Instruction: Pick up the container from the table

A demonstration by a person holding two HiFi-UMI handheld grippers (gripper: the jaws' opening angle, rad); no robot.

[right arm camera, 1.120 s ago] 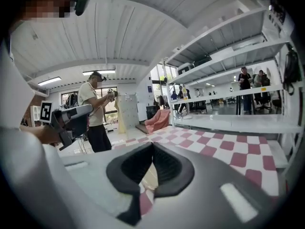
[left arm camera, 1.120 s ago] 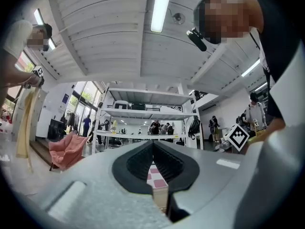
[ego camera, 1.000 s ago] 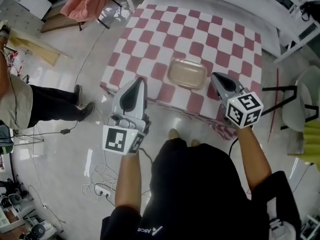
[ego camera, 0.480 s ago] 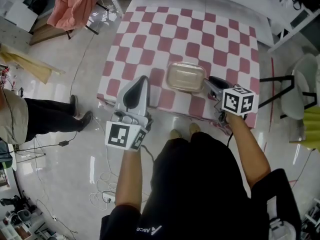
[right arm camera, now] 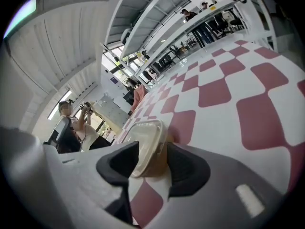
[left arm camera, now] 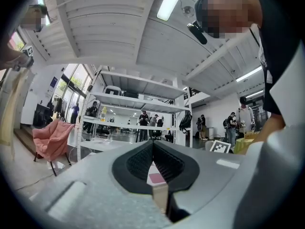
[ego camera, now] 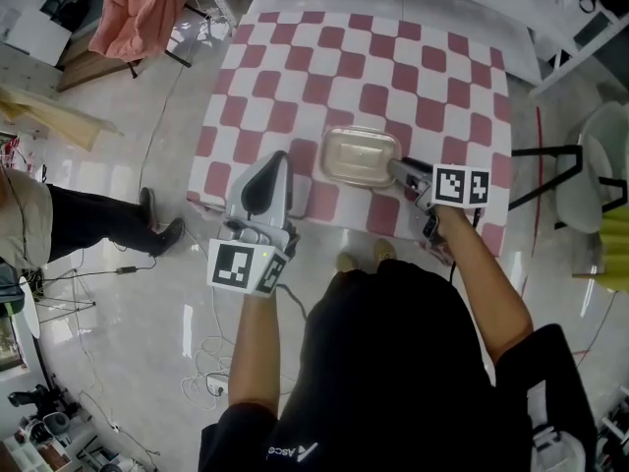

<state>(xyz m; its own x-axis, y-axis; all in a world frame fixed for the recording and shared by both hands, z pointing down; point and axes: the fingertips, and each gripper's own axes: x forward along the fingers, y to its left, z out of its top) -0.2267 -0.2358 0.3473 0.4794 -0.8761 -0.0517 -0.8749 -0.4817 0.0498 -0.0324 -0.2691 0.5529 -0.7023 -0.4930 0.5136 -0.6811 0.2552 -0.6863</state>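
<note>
The clear, beige-tinted container (ego camera: pixel 361 157) lies with its lid on near the front edge of the red-and-white checked table (ego camera: pixel 393 57). My right gripper (ego camera: pixel 398 170) reaches its right end. In the right gripper view the container's end (right arm camera: pixel 145 144) sits between the dark pads (right arm camera: pixel 183 168). These jaws are opening, standing wide around it without clamping it. My left gripper (ego camera: pixel 275 160) hovers over the table's front edge, left of the container and apart from it. In the left gripper view its tips (left arm camera: pixel 153 142) meet, with nothing held.
A person (ego camera: pixel 59 219) stands on the floor at the left. A pink cloth (ego camera: pixel 138 13) hangs over a chair at the back left. Cables (ego camera: pixel 211 362) lie on the floor near my feet. A white chair (ego camera: pixel 590 185) stands right of the table.
My right gripper has sunk and rolled. It came in to the container's right end, and its jaws have spread around it. The left gripper moved a little forward over the table edge.
</note>
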